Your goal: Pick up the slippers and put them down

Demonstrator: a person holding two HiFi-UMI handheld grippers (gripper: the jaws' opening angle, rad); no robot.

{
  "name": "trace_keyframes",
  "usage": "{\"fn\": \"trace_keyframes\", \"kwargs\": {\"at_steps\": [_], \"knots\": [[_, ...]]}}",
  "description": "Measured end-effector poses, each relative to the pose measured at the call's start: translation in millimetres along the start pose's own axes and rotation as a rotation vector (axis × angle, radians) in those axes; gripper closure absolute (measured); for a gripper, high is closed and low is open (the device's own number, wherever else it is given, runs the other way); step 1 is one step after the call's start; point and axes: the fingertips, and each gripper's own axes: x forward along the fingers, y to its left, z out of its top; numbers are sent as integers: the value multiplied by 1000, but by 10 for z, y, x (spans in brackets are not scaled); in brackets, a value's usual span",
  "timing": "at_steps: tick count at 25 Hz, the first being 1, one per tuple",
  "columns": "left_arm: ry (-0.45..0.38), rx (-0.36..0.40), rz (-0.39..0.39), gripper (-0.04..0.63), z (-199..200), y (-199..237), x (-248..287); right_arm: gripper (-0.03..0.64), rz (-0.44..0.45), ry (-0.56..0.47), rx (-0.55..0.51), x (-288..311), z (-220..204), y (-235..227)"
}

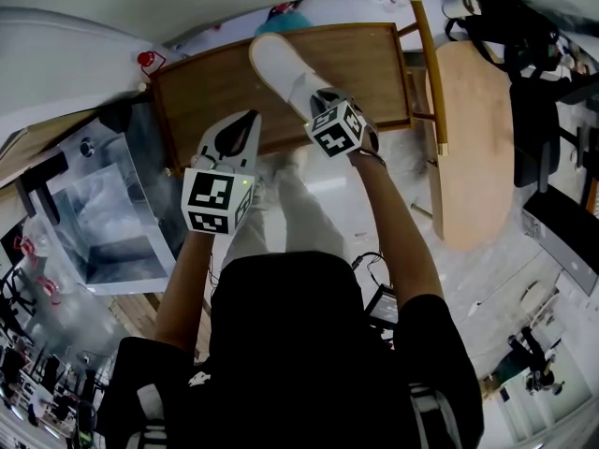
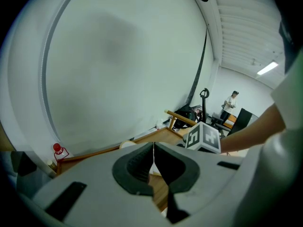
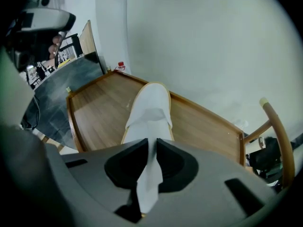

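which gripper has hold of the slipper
The right gripper: its jaws are clamped on the upper band of the white slipper. The left gripper has its jaws shut on nothing.

**White slipper (image 1: 279,71) on the wooden tray (image 1: 374,64)**

Single slipper, white with a thin tan sole edge; lies sole-down, lengthwise across the tray, rounded end toward the far rim; its soft upper band is bunched and pinched between the right gripper's (image 3: 152,144) jaws

place: workroom | cues: ceiling strip light (image 2: 267,68), wooden table (image 1: 374,64)
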Motion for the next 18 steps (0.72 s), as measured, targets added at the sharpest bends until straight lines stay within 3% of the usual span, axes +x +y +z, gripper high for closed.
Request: {"fn": "trace_keyframes", "kwargs": {"at_steps": [10,18], "knots": [[-9,4,-4,588,63,-16,-20,600,-8,-7,29,-74,36,-13],[-17,20,-9,588,118,1,-130,604,8,-33,113,-202,107,58]]}}
